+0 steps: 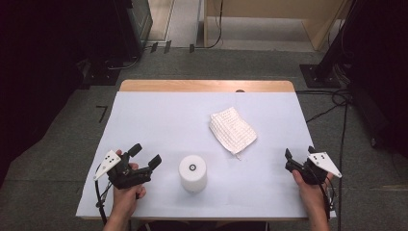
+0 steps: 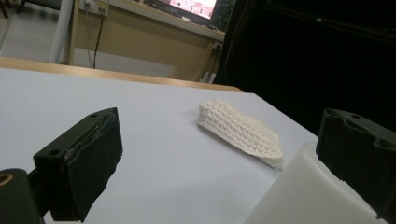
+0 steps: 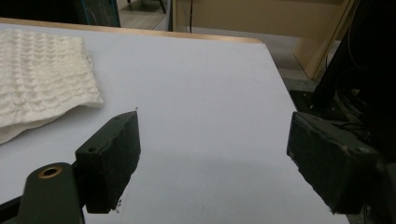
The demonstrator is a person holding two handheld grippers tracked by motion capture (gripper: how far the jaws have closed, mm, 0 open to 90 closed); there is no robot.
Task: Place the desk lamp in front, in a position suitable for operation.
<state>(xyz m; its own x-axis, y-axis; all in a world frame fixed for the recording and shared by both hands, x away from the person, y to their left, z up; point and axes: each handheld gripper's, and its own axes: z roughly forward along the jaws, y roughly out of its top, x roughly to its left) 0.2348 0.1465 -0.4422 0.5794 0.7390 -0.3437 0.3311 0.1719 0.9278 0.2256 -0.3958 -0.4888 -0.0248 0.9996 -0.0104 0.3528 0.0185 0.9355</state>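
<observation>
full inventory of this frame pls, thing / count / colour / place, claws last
white cylinder: 1, white with a small dark ring on top, upright near the front edge of the table, just right of the left claw
waffle-weave cloth: 1, white, folded, lying flat right of the table's middle
table: 1, white top with a bare wooden strip along the far edge
desk: 1, light wood, on the floor beyond the table
cables: several, black, on the grey floor to the right of the table
left claw: 1, black with a grey plate, front left, jaws apart, holding nothing
right claw: 1, black with a grey plate, front right, jaws apart, holding nothing
</observation>
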